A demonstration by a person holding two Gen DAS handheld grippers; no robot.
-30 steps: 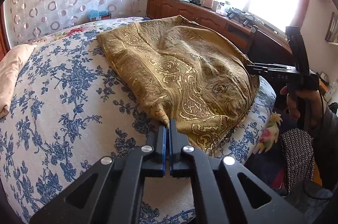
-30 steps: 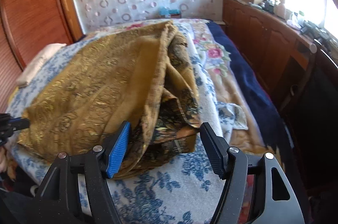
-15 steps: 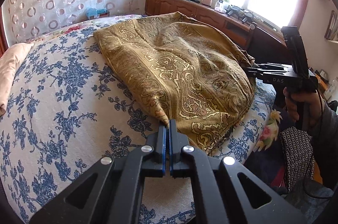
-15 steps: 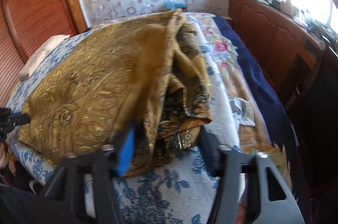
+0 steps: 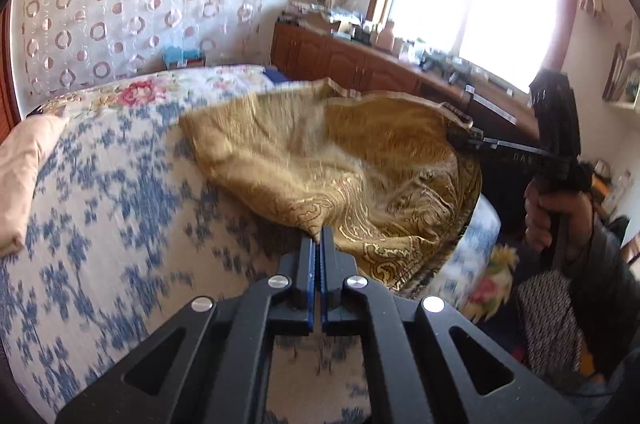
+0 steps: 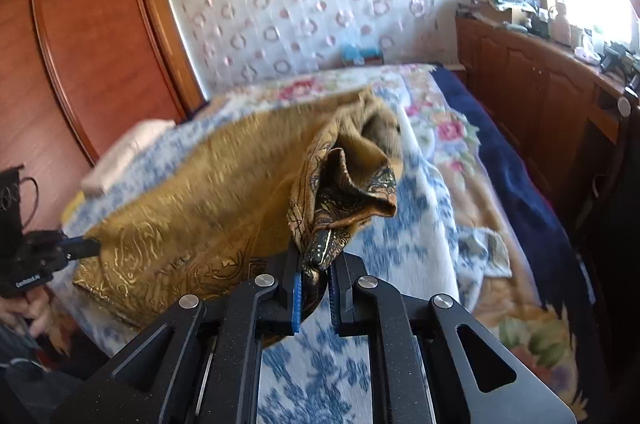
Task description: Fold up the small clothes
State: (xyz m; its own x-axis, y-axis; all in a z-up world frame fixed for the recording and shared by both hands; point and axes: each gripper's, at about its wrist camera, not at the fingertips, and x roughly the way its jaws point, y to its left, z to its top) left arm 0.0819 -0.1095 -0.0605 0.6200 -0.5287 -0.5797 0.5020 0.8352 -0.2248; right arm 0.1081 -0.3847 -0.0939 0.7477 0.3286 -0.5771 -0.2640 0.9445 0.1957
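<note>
Since the gold paisley cloth (image 5: 320, 160) is lying across the blue-flowered bedspread (image 5: 100, 208) w/ its near edge lifted off, both near corners look caught, so the step in hand (imo) is raising that edge to carry it over for a fold.

Left gripper (image 5: 320, 244): jaws fully closed, a pointy corner of the cloth pinched at the tips. Right gripper (image 6: 316, 276): jaws closing right now, w/ a thick bunched wad of cloth between the blue pads (image 6: 297, 294), several layers incl. the darker underside. Looks gripped already, tho a narrow gap shows on the right pad's side.

To do it well, I'd guess: let the right side finish clamping before pulling harder, bc that wad is lumpy and could slip. Keep both corners level and the edge taut so the fold lands square, not skewed. The far end needs to stay put on the bed.

Views: left cam shows the whole top face sagging between the two grips, plus the right gripper from the side w/ the person's hand (image 5: 556, 212) on it, by the window (image 5: 480, 4). Right cam shows what the left one can't: the bunched layers in its own jaws, the wooden wardrobe (image 6: 100, 44), and the navy blanket (image 6: 500, 164) along the bed's far side.
</note>
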